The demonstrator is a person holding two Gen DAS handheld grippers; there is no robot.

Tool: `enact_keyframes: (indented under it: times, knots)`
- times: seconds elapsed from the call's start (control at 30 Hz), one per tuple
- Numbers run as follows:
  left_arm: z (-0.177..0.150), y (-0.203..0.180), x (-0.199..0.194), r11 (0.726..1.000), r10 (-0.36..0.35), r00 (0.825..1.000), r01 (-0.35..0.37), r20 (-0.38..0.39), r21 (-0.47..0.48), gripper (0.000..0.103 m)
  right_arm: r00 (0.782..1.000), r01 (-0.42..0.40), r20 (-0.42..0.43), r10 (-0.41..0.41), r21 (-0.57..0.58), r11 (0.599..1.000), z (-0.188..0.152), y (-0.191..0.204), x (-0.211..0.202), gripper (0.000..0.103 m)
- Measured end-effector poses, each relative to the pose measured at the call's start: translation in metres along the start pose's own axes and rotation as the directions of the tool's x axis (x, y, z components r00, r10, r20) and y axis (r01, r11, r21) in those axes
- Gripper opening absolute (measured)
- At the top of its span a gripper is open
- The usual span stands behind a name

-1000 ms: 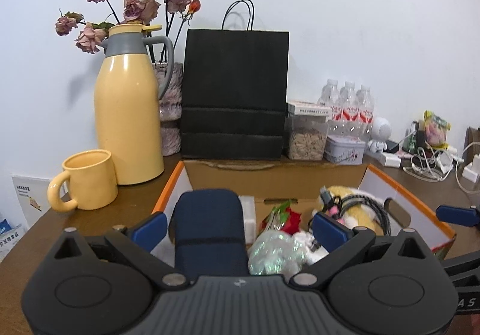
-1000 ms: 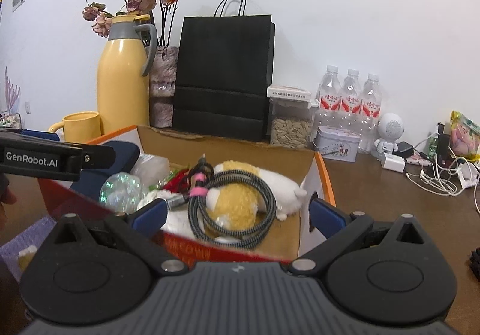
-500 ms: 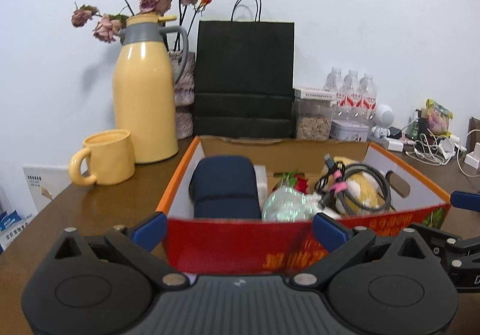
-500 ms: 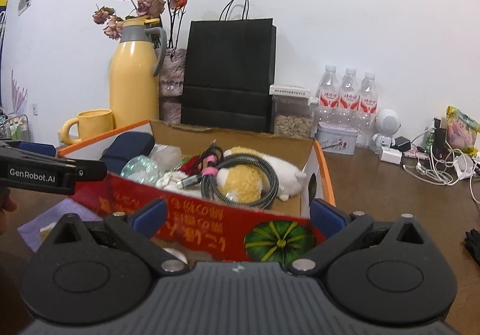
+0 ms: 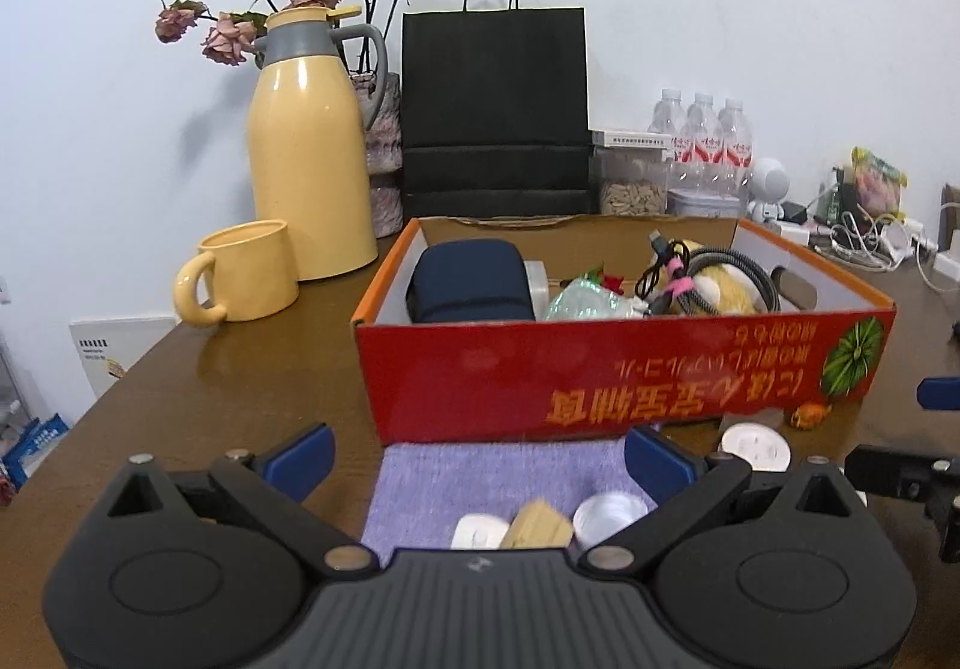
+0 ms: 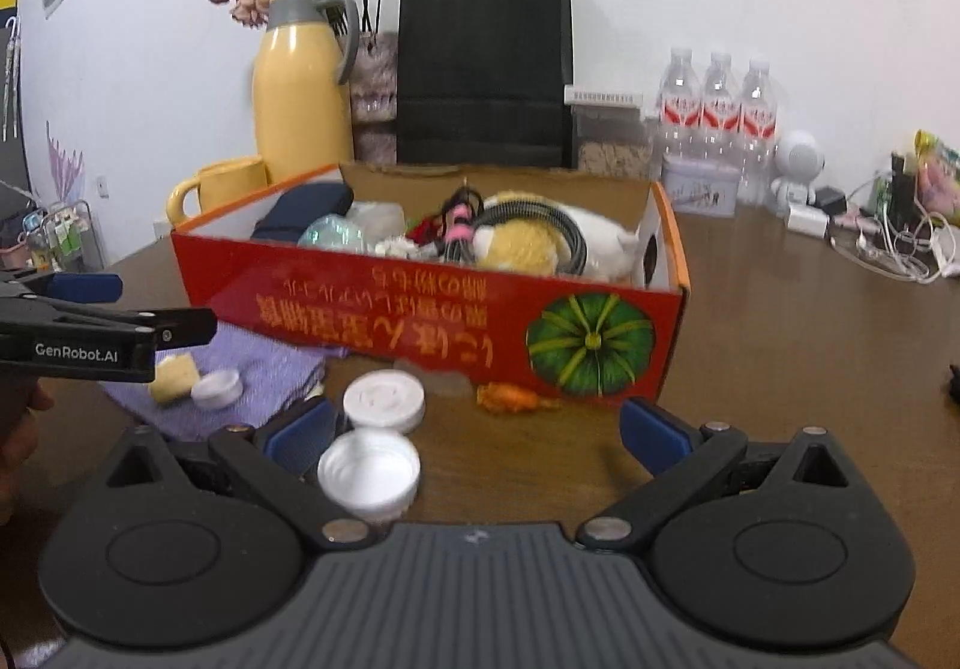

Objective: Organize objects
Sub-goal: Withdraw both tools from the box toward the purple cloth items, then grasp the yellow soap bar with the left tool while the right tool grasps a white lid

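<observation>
both tools are wide and hold nothing. the white caps (image 6: 384, 399) lie on the worktop (image 6: 780, 345) just ahead of the right tool (image 6: 474, 432), beside its left finger; the red box (image 6: 456, 309) stands beyond them. the left tool (image 5: 477, 456) hangs over the purple cloth (image 5: 480, 483), so the right looks nearer.

— How are the 2 grippers set?
— The left gripper (image 5: 477, 456) is level, fingers spread wide, nothing between them. The right gripper (image 6: 474, 429) is the same: jaws wide apart, empty.
— Any hand showing?
— A bit, at the right view's left edge.
</observation>
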State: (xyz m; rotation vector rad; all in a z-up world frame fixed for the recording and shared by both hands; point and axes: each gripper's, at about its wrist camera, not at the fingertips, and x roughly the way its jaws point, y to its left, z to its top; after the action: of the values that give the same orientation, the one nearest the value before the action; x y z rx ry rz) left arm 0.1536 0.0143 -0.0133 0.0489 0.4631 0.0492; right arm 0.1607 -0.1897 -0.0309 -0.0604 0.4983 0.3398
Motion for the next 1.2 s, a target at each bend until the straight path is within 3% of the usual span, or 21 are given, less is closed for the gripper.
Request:
enact_keyframes:
  times: [0.37,0.67,0.87,1.2]
  knots:
    - [-0.019,0.006,-0.011,1.000,-0.010,0.998,0.011,-0.069,0.020,0.100,0.995,0.027,-0.091,-0.030,-0.040,0.999,-0.006,0.010,0.005,0.103]
    - [-0.021,0.001,-0.014,0.999,-0.003,0.999,0.006,-0.053,0.054,0.099,0.984,0.029,-0.173,-0.043,-0.081,0.996,-0.009,0.019,0.017,0.103]
    - [-0.021,0.002,-0.009,0.998,-0.006,0.997,0.011,-0.083,0.054,0.097,0.980,-0.006,-0.197,0.000,-0.028,1.000,-0.008,0.016,0.023,0.103]
    - [-0.021,0.003,-0.006,0.998,-0.022,0.994,0.029,-0.111,0.056,0.095,0.980,0.000,-0.199,-0.003,-0.017,1.000,-0.007,0.015,0.023,0.103]
